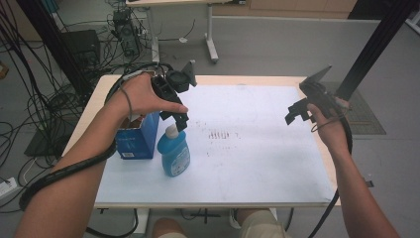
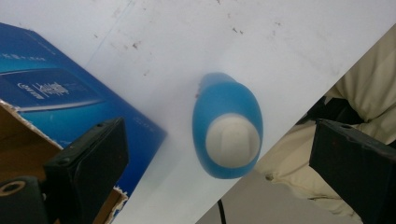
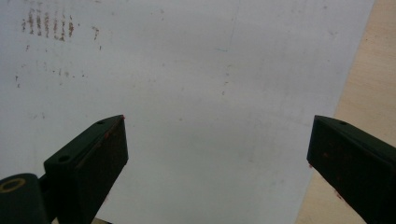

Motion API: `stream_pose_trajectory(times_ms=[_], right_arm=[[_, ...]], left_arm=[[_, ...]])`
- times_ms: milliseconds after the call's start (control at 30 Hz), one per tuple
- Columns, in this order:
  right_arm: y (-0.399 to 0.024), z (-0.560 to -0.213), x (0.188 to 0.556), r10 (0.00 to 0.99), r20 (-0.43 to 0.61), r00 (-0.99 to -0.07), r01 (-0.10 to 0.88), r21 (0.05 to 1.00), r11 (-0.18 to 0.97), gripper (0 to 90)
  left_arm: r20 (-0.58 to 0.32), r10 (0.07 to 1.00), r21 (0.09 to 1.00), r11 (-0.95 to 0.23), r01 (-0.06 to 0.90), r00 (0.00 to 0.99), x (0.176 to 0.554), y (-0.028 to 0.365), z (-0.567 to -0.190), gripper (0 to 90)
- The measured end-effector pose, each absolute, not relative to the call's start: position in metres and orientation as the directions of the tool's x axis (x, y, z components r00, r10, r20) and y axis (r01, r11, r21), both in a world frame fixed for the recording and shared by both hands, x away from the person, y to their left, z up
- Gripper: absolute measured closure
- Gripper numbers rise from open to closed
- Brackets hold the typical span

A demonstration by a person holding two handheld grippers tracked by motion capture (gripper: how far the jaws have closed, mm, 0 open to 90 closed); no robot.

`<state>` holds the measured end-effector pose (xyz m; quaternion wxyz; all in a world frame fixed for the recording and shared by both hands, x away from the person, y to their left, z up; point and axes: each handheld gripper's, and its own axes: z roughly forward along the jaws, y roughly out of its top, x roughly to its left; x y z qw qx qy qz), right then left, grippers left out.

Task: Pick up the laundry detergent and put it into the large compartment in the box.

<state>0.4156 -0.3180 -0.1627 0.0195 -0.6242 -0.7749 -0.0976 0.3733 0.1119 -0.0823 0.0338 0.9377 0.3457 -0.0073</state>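
The blue bottle [image 2: 228, 133] is standing upright beside the blue box [image 1: 137, 139] on the white sheet [image 1: 257, 148]. The left gripper [image 1: 179, 118] is hovering above its white cap, jaws spread, probably not touching. The right gripper [image 1: 297, 111] is hanging open over bare sheet near the table [image 3: 369, 93] edge.

The blue box [image 2: 70, 93] is cut off at the left gripper view's edge, its lettering blurred.

High view looks forward and down over the whole table [image 1: 312, 82]. Left gripper view looks straight down, close on the bottle [image 2: 227, 126], shared with high view. Right gripper view faces the white sheet [image 3: 196, 93] near the table's edge.
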Motion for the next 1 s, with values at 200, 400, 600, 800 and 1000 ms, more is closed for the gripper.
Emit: stream_pose_trajectory(times_ms=[200, 400, 600, 800, 1000], right_arm=[[-0.318, -0.163, 0.415, 0.963, 0.150, -0.225, 0.970, 0.128, 0.206, 5.2], [-0.318, -0.164, 0.416, 0.963, 0.151, -0.223, 0.971, 0.126, 0.205, 5.2], [-0.317, -0.165, 0.417, 0.963, 0.152, -0.224, 0.971, 0.122, 0.207, 5.2], [-0.317, -0.167, 0.417, 0.962, 0.155, -0.227, 0.970, 0.124, 0.209, 5.2], [-0.317, -0.168, 0.417, 0.962, 0.156, -0.225, 0.971, 0.121, 0.207, 5.2]], left_arm=[[-0.038, 0.650, 0.053, -0.757, 0.651, 0.759, 0.371, 0.111, -0.096, 5.2], [-0.037, 0.661, 0.049, -0.748, 0.662, 0.750, 0.369, 0.112, -0.107, 5.1], [-0.040, 0.667, 0.053, -0.742, 0.668, 0.744, 0.366, 0.112, -0.116, 5.1], [-0.041, 0.671, 0.049, -0.738, 0.673, 0.740, 0.364, 0.112, -0.124, 5.0], [-0.044, 0.680, 0.047, -0.731, 0.681, 0.732, 0.362, 0.111, -0.134, 5.2]])
